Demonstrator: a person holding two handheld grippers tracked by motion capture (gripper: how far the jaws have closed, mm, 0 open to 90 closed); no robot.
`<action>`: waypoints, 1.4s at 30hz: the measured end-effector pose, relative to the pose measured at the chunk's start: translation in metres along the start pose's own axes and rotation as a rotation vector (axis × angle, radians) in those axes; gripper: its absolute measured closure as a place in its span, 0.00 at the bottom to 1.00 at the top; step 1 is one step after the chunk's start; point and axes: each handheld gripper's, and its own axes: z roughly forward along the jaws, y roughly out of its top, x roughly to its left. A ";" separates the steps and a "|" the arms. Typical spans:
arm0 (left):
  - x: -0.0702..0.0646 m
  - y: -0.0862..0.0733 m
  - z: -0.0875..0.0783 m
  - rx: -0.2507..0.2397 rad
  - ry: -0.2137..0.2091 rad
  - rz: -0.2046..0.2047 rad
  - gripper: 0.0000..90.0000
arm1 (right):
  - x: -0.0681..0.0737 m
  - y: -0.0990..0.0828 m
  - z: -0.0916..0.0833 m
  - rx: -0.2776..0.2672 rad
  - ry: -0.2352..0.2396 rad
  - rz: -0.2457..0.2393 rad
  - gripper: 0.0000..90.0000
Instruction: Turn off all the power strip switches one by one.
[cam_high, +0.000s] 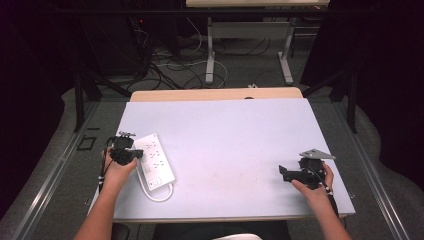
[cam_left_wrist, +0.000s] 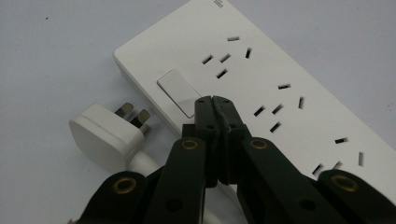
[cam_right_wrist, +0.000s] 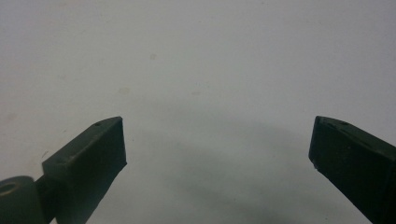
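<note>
Pale surface (cam_high: 235, 140): left tongs (cam_left_wrist: 213, 100) clenched, tips over power strip (cam_left_wrist: 261, 88) switch (cam_left_wrist: 177, 92), likely pressing; right tongs (cam_right_wrist: 217, 140) released, idle

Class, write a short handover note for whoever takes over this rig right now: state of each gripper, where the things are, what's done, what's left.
Left gripper: jaws shut, tips at the white rectangular rocker switch of the white plastic power strip; whether they touch it, I cannot tell.
Right gripper: jaws open, holding nothing, over the pale table at its right side.
The strip lies at the table's left; its white plug lies unplugged beside it.
Done: gripper brought to the switch.
Left: probably pressing the switch.
</note>
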 end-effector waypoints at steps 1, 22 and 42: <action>0.000 0.001 0.000 -0.004 0.000 0.000 1.00 | 0.000 0.000 0.000 0.001 0.000 0.004 0.04; 0.011 0.022 -0.011 -0.049 -0.002 -0.041 1.00 | 0.001 0.000 0.000 0.006 -0.004 0.000 0.04; 0.029 0.026 0.002 -0.031 -0.004 -0.095 1.00 | 0.003 -0.001 0.002 0.009 -0.002 0.004 0.04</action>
